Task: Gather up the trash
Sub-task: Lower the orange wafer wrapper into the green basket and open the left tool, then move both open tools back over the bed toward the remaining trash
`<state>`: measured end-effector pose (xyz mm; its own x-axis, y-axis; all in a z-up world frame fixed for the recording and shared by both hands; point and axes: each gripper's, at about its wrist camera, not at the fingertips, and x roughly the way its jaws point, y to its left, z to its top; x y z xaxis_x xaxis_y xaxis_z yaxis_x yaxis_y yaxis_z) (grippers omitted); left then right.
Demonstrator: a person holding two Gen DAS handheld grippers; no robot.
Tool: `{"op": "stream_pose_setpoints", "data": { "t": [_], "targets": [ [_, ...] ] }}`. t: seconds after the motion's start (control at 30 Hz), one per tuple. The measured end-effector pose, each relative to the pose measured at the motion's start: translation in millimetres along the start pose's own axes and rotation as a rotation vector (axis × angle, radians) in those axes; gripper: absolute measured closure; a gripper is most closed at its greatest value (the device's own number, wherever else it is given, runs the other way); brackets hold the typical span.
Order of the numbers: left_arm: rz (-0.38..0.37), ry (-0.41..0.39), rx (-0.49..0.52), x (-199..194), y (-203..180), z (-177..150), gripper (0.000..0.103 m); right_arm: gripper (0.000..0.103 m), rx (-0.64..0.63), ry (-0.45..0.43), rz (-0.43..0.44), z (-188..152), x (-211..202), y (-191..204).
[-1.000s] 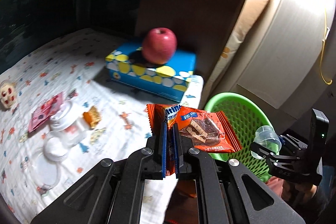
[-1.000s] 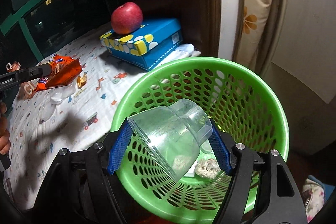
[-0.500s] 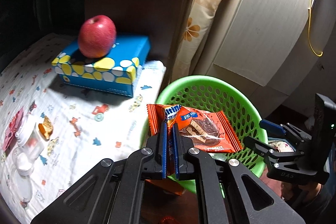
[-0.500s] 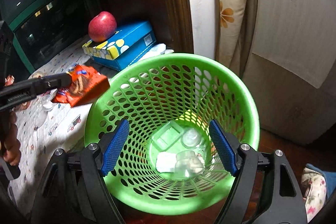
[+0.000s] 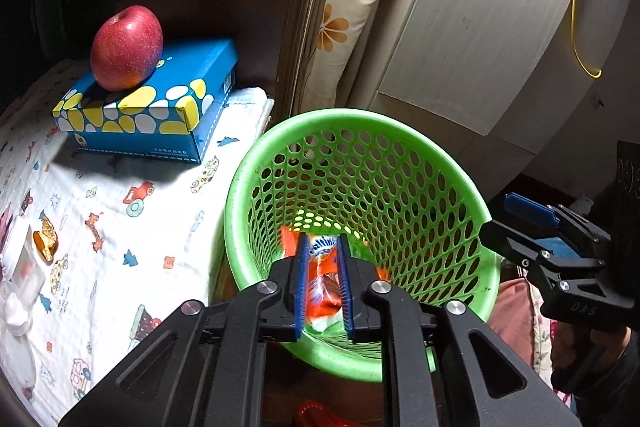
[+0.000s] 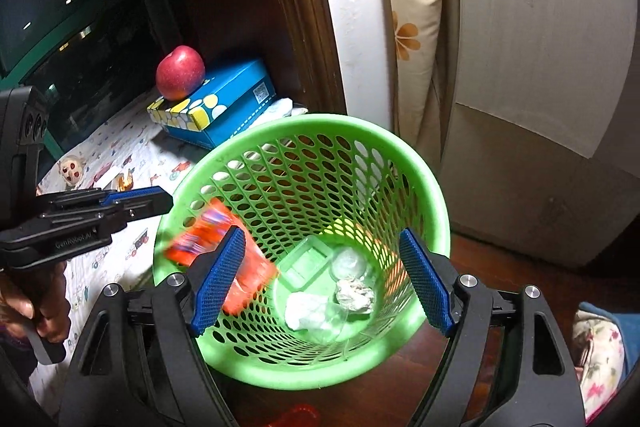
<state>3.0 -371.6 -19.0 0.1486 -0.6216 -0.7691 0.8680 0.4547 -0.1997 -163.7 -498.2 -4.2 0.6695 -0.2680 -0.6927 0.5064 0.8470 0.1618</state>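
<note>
the orange snack packet (image 6: 222, 259), pinched half a second ago in the left gripper (image 5: 323, 283), is now seen blurred inside the green basket (image 6: 424, 167) beside its left wall, both that gripper and the right gripper (image 6: 320, 281) being spread apart.

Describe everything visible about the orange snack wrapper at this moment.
The orange snack wrapper is a glossy plastic packet with blue and white print, motion-blurred in the right wrist view. It sits inside the green perforated plastic basket, tilted near the inner wall, above the clear and crumpled trash at the bottom. In the left wrist view it shows between the left gripper fingers, whose jaws stand apart; whether anything touches it cannot be told. The right gripper is open and holds nothing.
</note>
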Motion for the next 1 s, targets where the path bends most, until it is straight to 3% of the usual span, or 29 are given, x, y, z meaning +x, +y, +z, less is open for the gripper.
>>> {"op": "stream_pose_setpoints", "data": {
  "t": [0.27, 0.3, 0.57, 0.63, 1.0],
  "targets": [
    [0.047, -0.018, -0.055, -23.2, 26.5, -15.3, 0.075, 0.024, -0.037, -0.009, 0.041, 3.8, -0.9, 22.6],
    [0.067, -0.022, -0.064, -28.0, 32.5, -17.9, 0.069, 0.024, -0.044, -0.009, 0.049, 4.7, 0.0, 27.2],
    [0.193, -0.065, -0.171, -72.0, 94.7, -35.6, 0.064, 0.023, -0.111, 0.0, 0.119, 12.2, 12.2, 73.5],
    [0.235, -0.075, -0.197, -80.7, 110.1, -42.3, 0.058, 0.022, -0.13, 0.002, 0.137, 14.1, 15.1, 86.9],
    [0.409, -0.087, -0.382, -131.4, 207.1, -95.2, 0.051, 0.022, -0.232, 0.042, 0.238, 20.9, 40.6, 162.4]
  ]
}}
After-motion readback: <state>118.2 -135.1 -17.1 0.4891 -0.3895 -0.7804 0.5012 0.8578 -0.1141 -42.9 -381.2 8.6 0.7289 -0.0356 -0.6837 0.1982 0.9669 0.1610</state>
